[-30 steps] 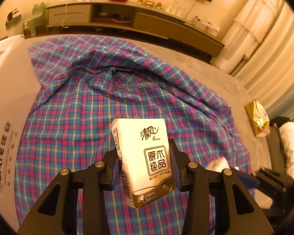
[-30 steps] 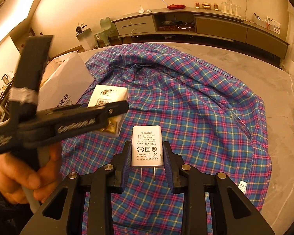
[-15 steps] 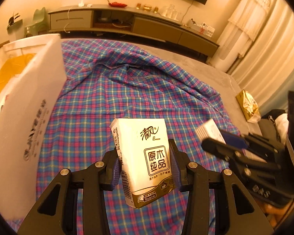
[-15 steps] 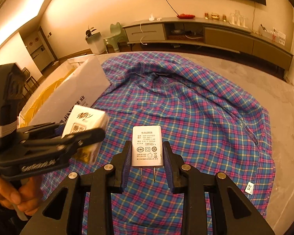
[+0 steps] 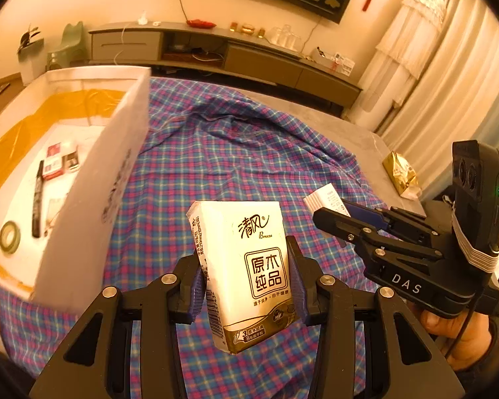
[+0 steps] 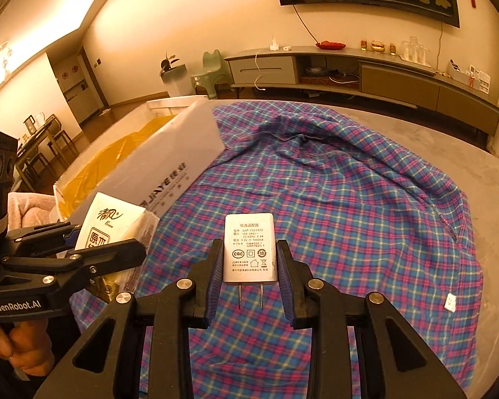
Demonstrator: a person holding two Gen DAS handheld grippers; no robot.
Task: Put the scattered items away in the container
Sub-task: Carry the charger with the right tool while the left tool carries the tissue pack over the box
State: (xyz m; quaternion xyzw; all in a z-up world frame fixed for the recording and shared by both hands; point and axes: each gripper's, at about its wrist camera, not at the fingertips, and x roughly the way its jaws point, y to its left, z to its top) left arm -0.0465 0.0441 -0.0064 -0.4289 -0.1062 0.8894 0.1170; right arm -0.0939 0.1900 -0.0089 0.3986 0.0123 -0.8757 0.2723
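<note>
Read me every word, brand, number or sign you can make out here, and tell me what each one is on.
"清风 Breeze", "原木纯品": tissue pack in the left tool.
"CQC", "10", "GB4706.1", "GB17625.1": charger plug in the right tool; its other lines are too small to read.
"JAYE": white box wall.
"DAS": right tool body, left wrist view.
"GenRobot.AI": left tool body, right wrist view.
Barcode digits on the pack: unreadable.
</note>
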